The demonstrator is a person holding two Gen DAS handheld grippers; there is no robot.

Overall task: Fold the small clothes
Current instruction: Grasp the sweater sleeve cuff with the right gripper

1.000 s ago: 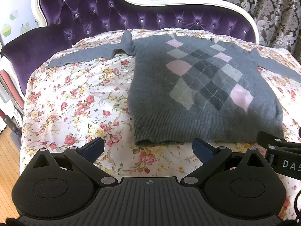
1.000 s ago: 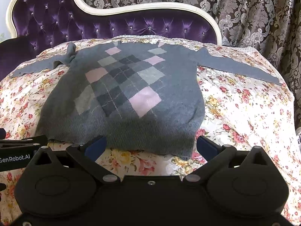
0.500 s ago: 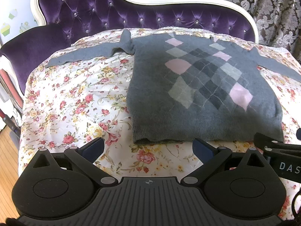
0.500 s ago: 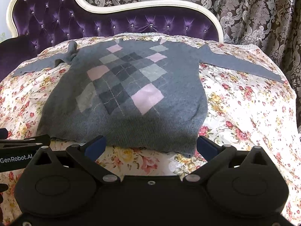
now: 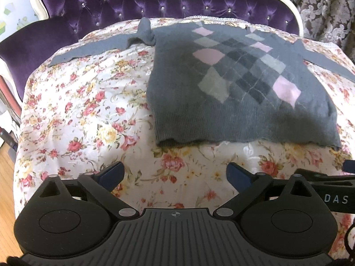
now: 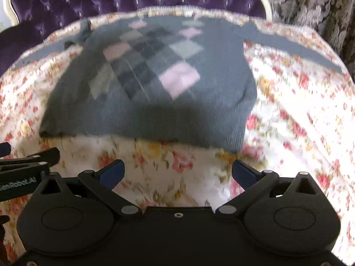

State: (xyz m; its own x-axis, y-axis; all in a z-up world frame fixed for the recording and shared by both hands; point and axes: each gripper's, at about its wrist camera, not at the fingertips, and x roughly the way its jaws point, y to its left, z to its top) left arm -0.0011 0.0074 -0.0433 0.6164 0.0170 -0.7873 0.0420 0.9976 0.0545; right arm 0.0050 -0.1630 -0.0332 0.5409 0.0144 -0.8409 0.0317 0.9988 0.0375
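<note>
Scene: While the sweater (image 5: 233, 93) lies flat on the flowered bedspread (image 5: 84, 110), sleeves out, folding is not yet begun.
Fingers: left gripper (image 5: 175, 175) just narrowing, right gripper (image 6: 177, 173) spread; both empty.
Next: likely gripping the near hem.

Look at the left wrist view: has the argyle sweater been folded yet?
No, the argyle sweater lies flat on the floral quilt, both sleeves spread outward.
</note>
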